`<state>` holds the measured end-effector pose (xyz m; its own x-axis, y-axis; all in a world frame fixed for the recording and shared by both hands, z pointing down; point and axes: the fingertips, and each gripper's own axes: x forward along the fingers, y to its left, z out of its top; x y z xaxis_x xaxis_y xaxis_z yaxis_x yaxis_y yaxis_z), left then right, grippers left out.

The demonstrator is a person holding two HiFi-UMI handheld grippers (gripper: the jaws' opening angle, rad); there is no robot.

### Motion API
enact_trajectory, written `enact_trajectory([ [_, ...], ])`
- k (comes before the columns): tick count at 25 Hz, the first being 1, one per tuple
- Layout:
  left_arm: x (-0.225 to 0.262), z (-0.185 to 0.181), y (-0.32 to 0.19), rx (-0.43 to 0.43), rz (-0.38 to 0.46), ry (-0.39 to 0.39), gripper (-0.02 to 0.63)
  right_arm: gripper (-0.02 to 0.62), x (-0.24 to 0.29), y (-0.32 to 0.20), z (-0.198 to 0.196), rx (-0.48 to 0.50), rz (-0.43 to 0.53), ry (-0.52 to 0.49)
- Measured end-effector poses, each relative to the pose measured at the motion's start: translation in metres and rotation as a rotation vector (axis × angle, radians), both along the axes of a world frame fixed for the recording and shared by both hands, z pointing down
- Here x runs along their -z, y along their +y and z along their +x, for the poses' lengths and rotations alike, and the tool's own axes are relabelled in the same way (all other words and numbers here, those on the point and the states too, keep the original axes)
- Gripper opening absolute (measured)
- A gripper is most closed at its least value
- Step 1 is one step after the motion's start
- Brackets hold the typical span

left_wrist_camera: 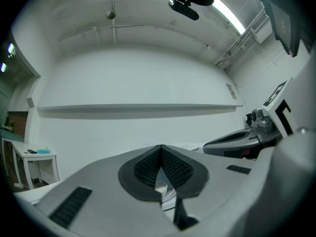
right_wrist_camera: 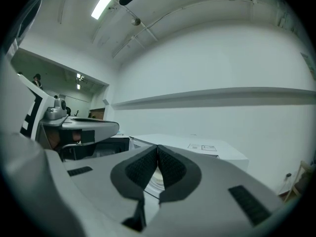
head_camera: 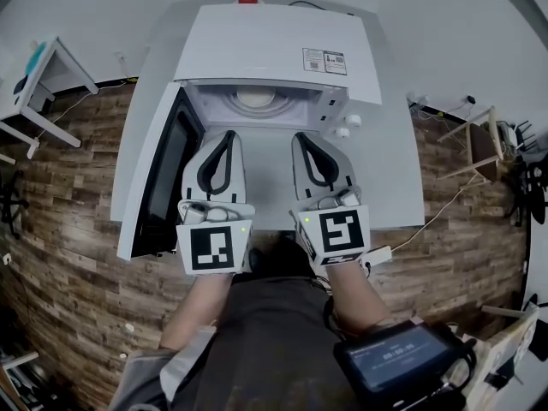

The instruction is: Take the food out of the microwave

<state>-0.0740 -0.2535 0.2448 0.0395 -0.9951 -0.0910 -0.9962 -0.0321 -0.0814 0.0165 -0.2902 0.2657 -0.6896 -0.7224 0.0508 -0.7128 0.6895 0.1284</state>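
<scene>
A white microwave (head_camera: pixel 282 45) stands on a white table with its door (head_camera: pixel 158 174) swung open to the left. Inside lies a pale dish of food (head_camera: pixel 255 99) on the turntable. My left gripper (head_camera: pixel 228 137) and right gripper (head_camera: pixel 301 137) are side by side just in front of the opening, both pointing level into it. In the left gripper view the left gripper (left_wrist_camera: pixel 161 148) has its pads together, holding nothing, and the dish (left_wrist_camera: pixel 160 183) shows below. The right gripper (right_wrist_camera: pixel 157 147) is likewise shut and empty, with the dish (right_wrist_camera: pixel 157 179) peeking under its pads.
The white table (head_camera: pixel 394 169) ends on both sides over a wood-pattern floor. A small white side table (head_camera: pixel 47 71) stands at far left and a wooden chair (head_camera: pixel 481 144) at right. A dark screen device (head_camera: pixel 398 358) sits at the person's right hip.
</scene>
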Motion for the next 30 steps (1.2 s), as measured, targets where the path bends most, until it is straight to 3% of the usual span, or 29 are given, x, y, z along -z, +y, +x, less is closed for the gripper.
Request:
enact_trajectory([
  [30, -0.023, -0.024, -0.061, 0.012, -0.06, -0.013, 0.006, 0.008, -0.025, -0.067, -0.044, 0.07, -0.059, 0.001],
])
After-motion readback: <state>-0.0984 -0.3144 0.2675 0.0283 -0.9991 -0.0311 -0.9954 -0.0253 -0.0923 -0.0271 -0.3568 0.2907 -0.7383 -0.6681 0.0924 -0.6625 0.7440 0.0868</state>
